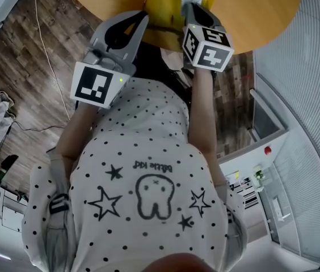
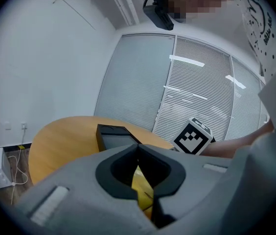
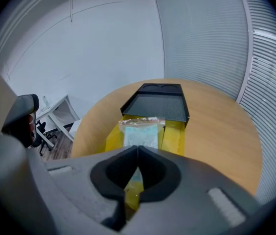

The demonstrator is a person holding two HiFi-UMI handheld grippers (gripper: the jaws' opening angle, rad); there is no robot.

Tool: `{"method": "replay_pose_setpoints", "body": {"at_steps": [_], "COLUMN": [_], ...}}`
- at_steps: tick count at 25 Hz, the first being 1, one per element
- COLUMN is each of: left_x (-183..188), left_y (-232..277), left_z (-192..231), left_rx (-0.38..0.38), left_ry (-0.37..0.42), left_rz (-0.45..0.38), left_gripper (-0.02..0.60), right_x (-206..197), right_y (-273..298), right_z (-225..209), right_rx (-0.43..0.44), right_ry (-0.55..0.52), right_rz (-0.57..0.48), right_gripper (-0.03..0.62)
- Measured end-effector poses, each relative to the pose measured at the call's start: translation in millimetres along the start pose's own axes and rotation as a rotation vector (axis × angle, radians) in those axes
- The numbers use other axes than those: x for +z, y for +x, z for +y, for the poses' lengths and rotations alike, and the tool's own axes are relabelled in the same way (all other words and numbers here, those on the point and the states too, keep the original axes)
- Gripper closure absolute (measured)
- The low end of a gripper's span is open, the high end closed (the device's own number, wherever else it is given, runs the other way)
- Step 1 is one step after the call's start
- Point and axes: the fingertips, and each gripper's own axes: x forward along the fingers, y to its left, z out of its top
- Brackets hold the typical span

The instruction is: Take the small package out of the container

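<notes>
**Right gripper** [image 3: 138, 148]: your jaws are pressed together on the near edge of the small package [image 3: 139, 133] of clear plastic with pale blue contents. The rest of the bag stands just beyond the jaw tips. It has risen above the open-topped yellow container [image 3: 174, 137] but, by the look of it, is not yet clear of the walls.

**Left gripper** [image 2: 138, 146]: your jaws are together with a yellow wall running between them, read here as a steadying pinch on the container's rim.

Beyond the container, farther from both tools, a rectangular black tray [image 3: 160, 104] rests on the round wooden table [image 3: 221, 131].

**Hazards**
- **(a) Slipping out:** Your right jaws take in only a thin margin of slick film. A quick lift or a twist of your wrist could let the bag slide out and drop back inside.
- **(b) Catching the wall:** The limp body extends past the tips. If you draw it sideways before it clears, its far edge may catch a container wall. It could then peel free or drag the light container along.
- **(c) Tipping:** If your left pinch sits on a flexible wall alone, the container may tip toward the right tool as the bag rubs past.
- **(d) Tray contact:** Carrying the bag onward past the container risks brushing the tray beyond your tips.
</notes>
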Motion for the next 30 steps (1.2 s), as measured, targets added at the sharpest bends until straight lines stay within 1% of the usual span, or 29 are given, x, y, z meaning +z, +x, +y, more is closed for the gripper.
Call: {"method": "replay_pose_setpoints", "body": {"at_steps": [3,9,14,16,19,23,26,30], "left_x": [4,18,24,30,40,46,49,51], "left_y": [-2,-2,-6,-8,-1,10,11,8], "left_z": [-10,-15,3,4,-10,-19,-13,14], "left_rx": [-0.003,-0.01,-0.012,-0.022,-0.046,-0.082,-0.108,-0.136], "left_ry": [0.024,0.073,0.11,0.124,0.148,0.152,0.163,0.168], "left_rz": [-0.012,-0.044,-0.063,-0.078,-0.093,-0.099,-0.102,-0.114], "left_gripper": [0.574,0.574,0.574,0.574,0.574,0.574,0.574,0.574], "right_x": [6,22,36,41,46,54,65,83], "right_y": [-14,-34,-41,-48,-66,-87,-102,-113], "right_z": [-5,-11,-6,-5,-19,-33,-32,-16], "right_rx": [-0.001,0.004,-0.011,-0.019,-0.029,-0.039,-0.055,-0.09], "right_ry": [0.014,0.055,0.076,0.088,0.112,0.131,0.137,0.133], "right_rz": [-0.041,-0.125,-0.191,-0.217,-0.26,-0.313,-0.369,-0.438], "right_gripper": [0.589,0.589,0.589,0.589,0.589,0.59,0.59,0.591]}}
